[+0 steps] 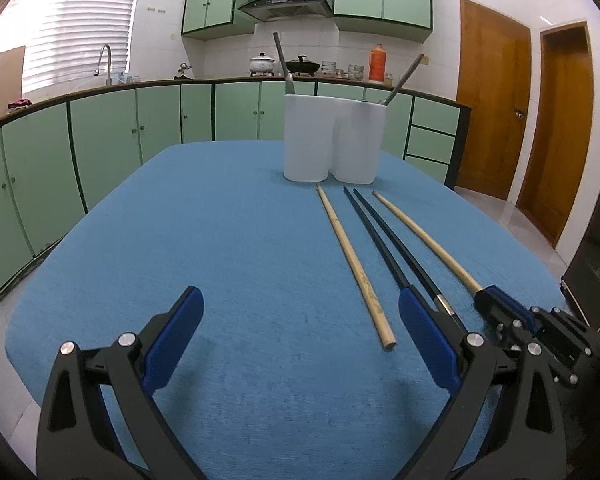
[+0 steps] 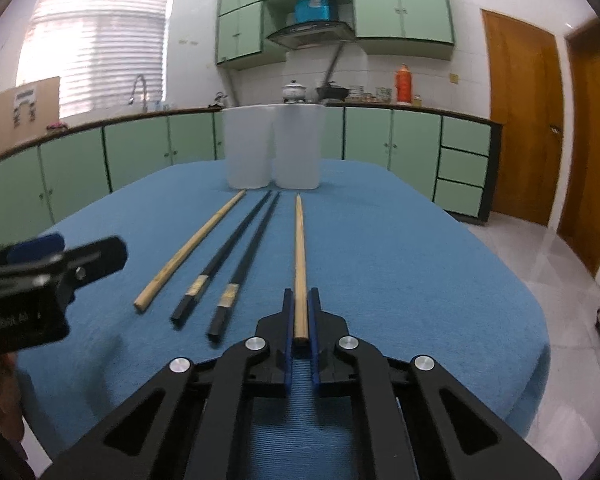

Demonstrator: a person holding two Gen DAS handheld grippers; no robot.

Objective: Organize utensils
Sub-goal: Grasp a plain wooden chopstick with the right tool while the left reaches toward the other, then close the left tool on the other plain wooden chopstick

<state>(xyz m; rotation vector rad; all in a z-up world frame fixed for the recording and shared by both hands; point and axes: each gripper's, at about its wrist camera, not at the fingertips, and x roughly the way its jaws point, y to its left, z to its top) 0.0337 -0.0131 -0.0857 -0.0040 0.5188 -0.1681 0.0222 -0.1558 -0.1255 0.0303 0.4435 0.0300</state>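
Observation:
Several chopsticks lie side by side on the blue tablecloth (image 1: 220, 240): a wooden one (image 1: 354, 264) on the left, two black ones (image 1: 384, 240), and a second wooden one (image 2: 299, 264) on the right. My right gripper (image 2: 300, 302) is shut on the near end of that right wooden chopstick, which rests on the cloth. It also shows at the right edge of the left wrist view as the right gripper (image 1: 488, 294). My left gripper (image 1: 300, 300) hangs open above the cloth, with nothing between its fingers. Two white holders (image 1: 332, 140) stand at the far end, each with a utensil handle sticking out.
Green kitchen cabinets (image 1: 100, 140) and a counter with pots run behind the table. Wooden doors (image 1: 496, 100) stand at the right. The table's right edge drops to a tiled floor (image 2: 560, 300). Bare cloth spreads to the left of the chopsticks.

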